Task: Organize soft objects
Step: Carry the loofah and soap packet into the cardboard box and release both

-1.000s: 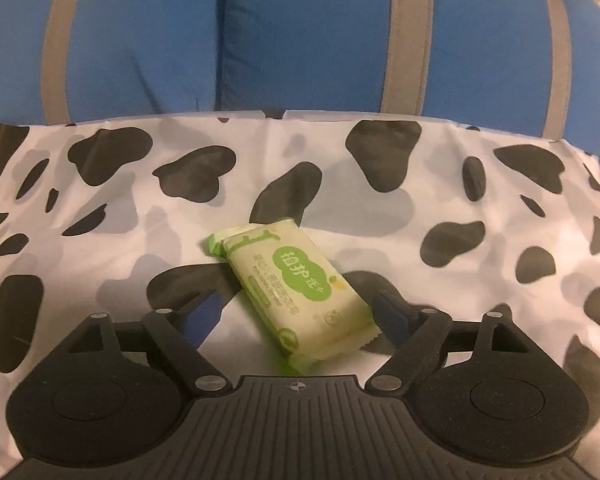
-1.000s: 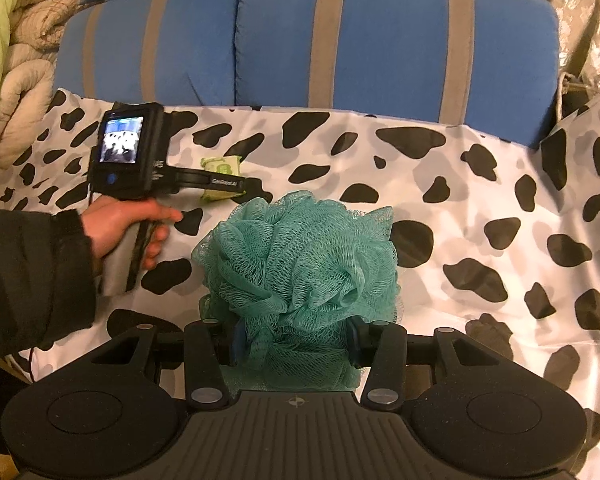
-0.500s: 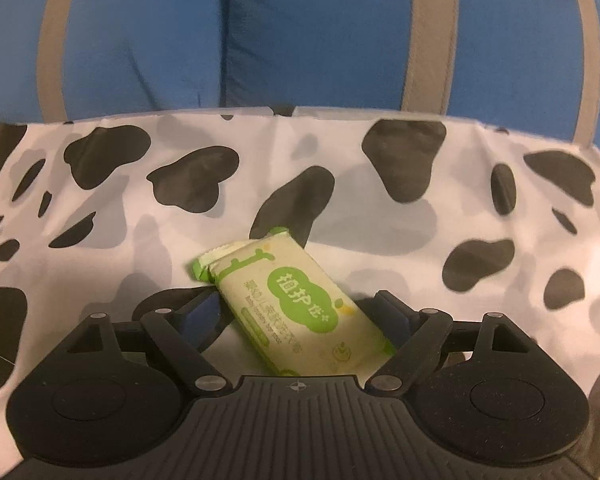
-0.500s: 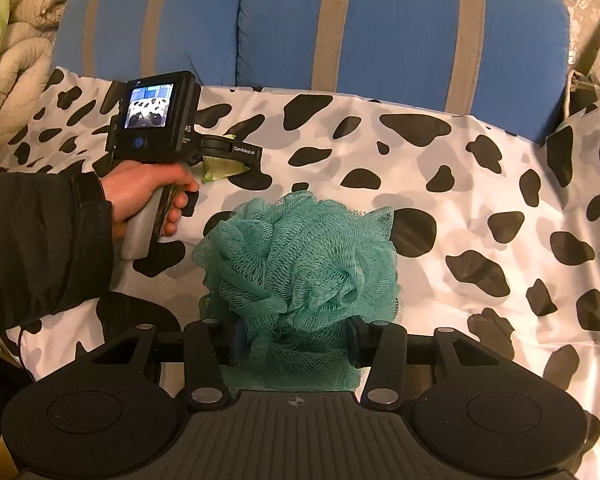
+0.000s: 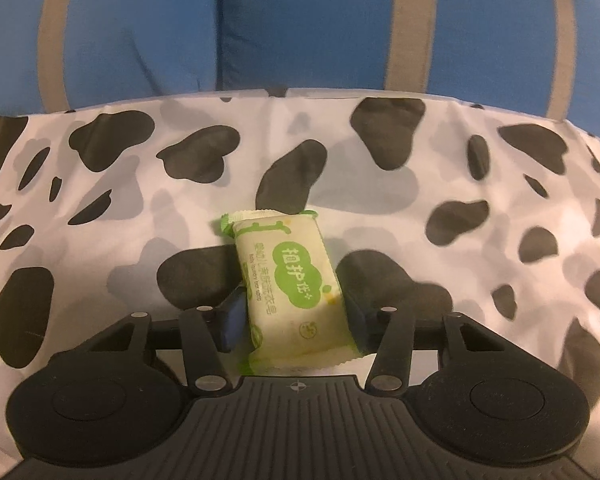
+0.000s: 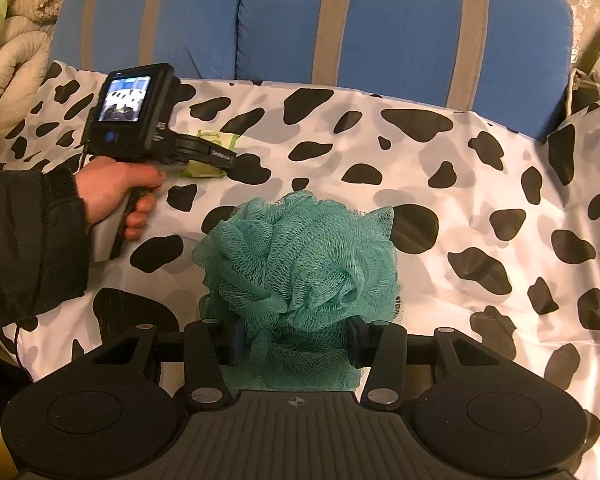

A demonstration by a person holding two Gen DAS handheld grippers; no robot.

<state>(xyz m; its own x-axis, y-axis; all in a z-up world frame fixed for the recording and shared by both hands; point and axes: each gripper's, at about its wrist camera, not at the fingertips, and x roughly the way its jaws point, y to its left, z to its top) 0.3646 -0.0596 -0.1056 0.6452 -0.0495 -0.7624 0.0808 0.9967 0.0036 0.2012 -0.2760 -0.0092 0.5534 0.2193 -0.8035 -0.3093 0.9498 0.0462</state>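
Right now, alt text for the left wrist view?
The left gripper is closing on a pale green packet lying between its jaws on a cow-print sheet. Blue cushions with tan stripes fill the background.

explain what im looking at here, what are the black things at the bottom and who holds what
Each picture comes from a camera on a hand-held gripper, looking forward along its two fingers; the black parts are the gripper itself. A person holds one in each hand. In the left wrist view, the left gripper is closing around a green soap packet lying on the cow-print sheet. In the right wrist view, the right gripper is clamped on a teal bath pouf; the person's left hand shows too. Blue striped cushions stand behind.
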